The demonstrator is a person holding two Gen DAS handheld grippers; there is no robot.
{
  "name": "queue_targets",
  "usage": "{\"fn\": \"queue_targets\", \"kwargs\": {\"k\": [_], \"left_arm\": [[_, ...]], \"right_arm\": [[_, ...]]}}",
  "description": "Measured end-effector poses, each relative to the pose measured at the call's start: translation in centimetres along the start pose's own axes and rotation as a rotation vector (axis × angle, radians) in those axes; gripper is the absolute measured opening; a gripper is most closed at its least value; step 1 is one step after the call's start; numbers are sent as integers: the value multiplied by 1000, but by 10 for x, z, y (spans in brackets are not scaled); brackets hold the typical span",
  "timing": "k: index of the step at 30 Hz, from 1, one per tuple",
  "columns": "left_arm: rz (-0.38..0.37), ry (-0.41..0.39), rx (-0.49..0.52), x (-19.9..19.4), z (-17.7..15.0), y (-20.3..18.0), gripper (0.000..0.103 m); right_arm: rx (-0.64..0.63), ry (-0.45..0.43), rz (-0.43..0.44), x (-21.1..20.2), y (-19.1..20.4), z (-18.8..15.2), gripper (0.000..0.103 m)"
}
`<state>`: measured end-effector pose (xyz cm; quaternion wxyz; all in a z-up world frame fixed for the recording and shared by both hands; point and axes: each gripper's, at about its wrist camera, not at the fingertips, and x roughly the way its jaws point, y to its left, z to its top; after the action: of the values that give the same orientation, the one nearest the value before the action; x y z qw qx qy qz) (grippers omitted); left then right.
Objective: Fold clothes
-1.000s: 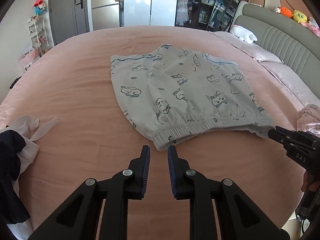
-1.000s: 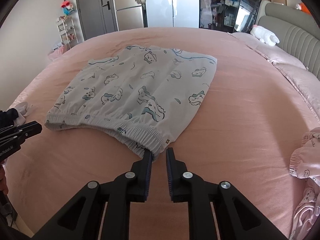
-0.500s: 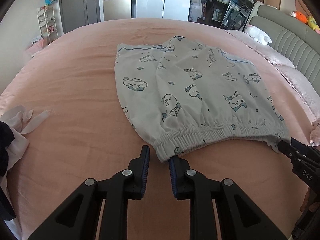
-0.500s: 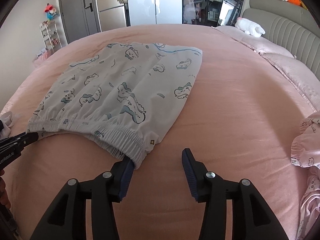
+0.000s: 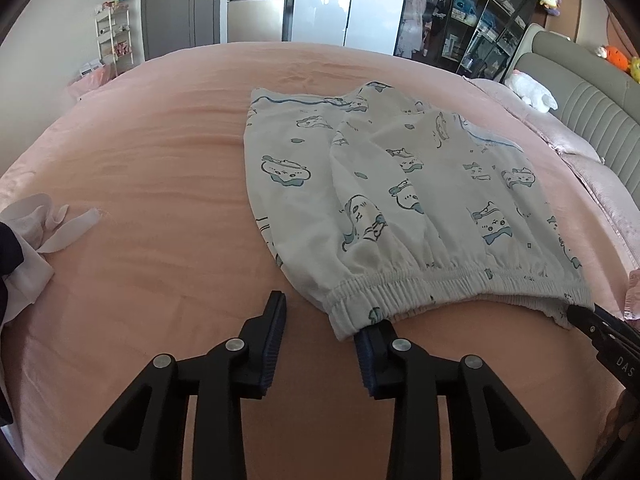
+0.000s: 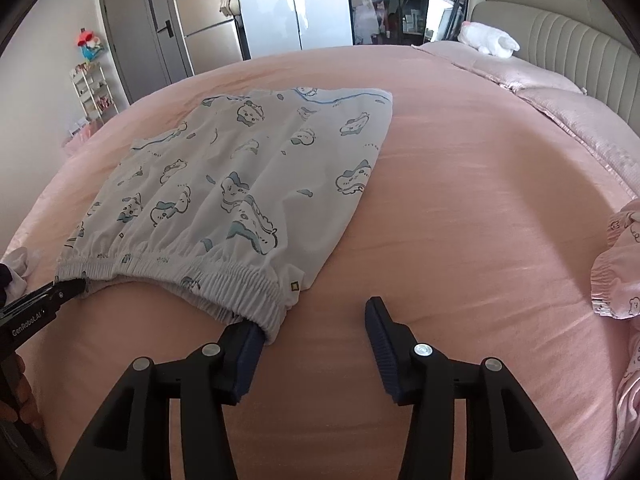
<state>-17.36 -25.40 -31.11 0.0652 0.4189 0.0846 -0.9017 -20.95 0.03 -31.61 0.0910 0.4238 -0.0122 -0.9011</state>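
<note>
White shorts with blue cartoon prints [image 5: 400, 200] lie flat on the pink bed, elastic waistband toward me; they also show in the right wrist view [image 6: 240, 184]. My left gripper [image 5: 320, 338] is open at the waistband's left corner, with its right finger just under the corner's edge. My right gripper [image 6: 316, 334] is open at the waistband's right corner, with its left finger tucked under the hem. Each gripper shows in the other's view, the right one at the far waistband corner [image 5: 600, 332] and the left one likewise [image 6: 40, 308].
The pink bedsheet [image 5: 160, 184] spreads all around. White and dark clothes [image 5: 24, 248] lie at the bed's left edge. Pink printed clothes [image 6: 620, 272] are piled at the right. A grey headboard [image 6: 560, 40], pillows and a white plush toy [image 6: 488, 42] are at the far right.
Both grippers moved forward to the waistband corners and opened: the right one half a second ago, the left one just now. The shorts have not moved.
</note>
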Motion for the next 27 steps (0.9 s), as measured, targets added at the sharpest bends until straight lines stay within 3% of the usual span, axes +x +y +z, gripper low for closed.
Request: {"fn": "queue_targets", "kwargs": {"k": [1,4,9,15,21,27], "left_arm": [[-1,-3,-4,-1,0,0,30],[7,-5,13,-2,3,-2,22],[27,-3,53,-7,4,-7,15],[3,45,-13,-9,3,9,15],[27,51,28,-22,-3,10,15],[20,59,35,-31,-10,12,15]], "right_arm": [[2,-8,1,-2,0,0,36],[-37,-6,14,-3,7,1,4],[-116,-8,-25,-5,25,1,3],[-76,15,-12,-12,18,1,3],[-137,24,-49,-22,27,-3,3],[-95,50,-26,-25,18,-5,3]]}}
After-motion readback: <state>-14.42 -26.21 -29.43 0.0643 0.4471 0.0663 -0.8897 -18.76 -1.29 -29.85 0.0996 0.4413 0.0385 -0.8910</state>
